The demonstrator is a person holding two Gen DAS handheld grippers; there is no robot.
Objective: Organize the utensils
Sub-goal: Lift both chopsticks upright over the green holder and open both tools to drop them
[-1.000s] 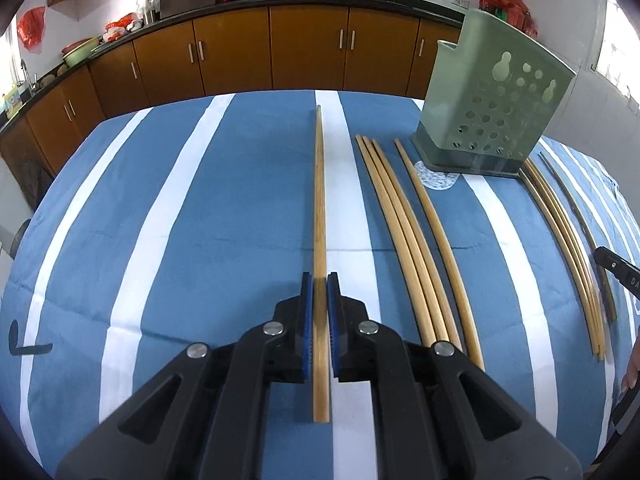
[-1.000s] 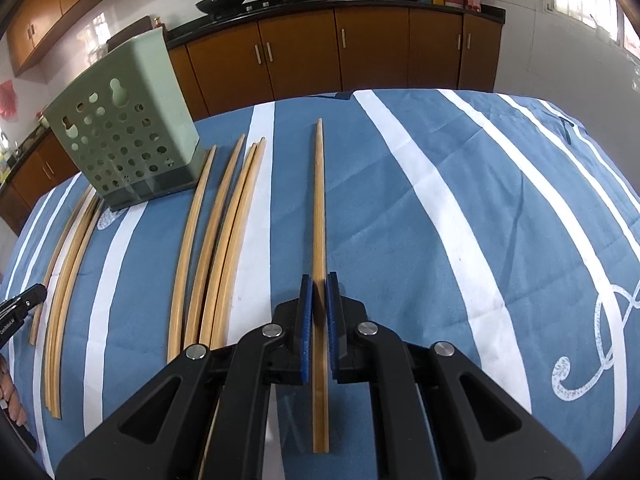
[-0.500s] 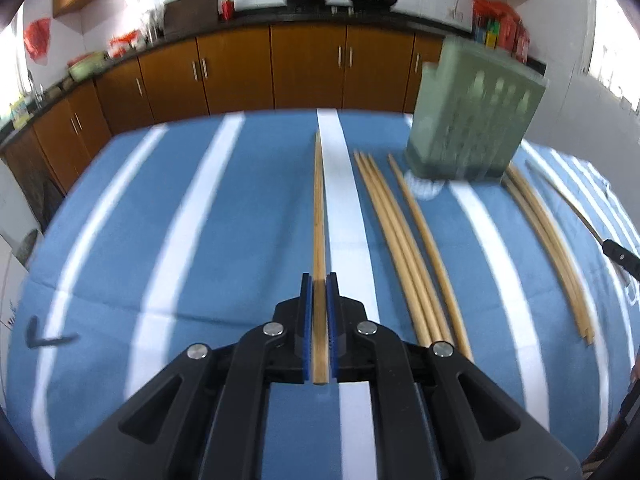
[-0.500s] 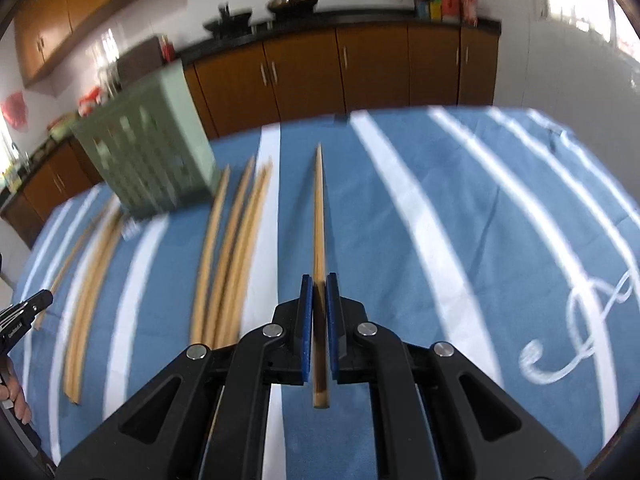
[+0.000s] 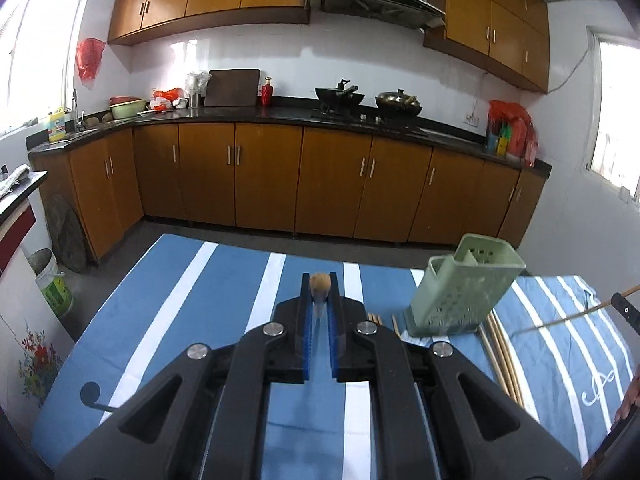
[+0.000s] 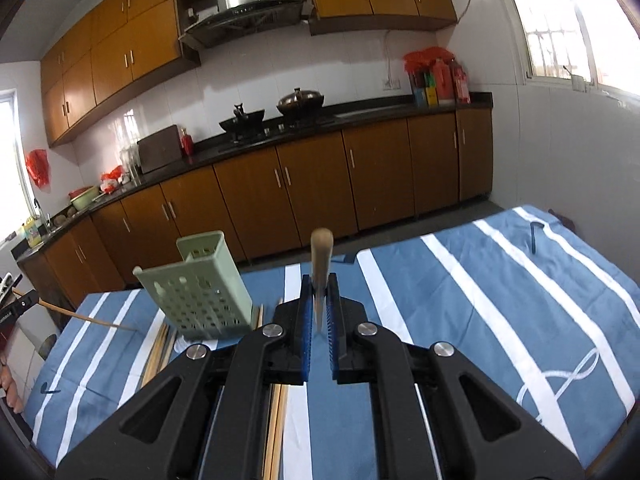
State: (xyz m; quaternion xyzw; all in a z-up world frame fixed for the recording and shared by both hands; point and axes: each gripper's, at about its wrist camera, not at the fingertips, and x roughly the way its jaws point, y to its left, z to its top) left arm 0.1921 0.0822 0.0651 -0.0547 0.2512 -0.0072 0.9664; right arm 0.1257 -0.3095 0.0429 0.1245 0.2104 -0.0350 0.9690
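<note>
Wooden chopstick clamped in left gripper, jaws closed on it, above the tablecloth. Right gripper grips another chopstick likewise. Green holder at 2 o'clock of left gripper; spare chopsticks lie beside it.

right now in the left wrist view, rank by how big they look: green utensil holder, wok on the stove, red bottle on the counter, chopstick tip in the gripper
1. green utensil holder, nearest of the standing things
2. wok, far off, so shrunken
3. chopstick tip and red bottle: alike, and the tip sits close to the camera, so unranked
</note>
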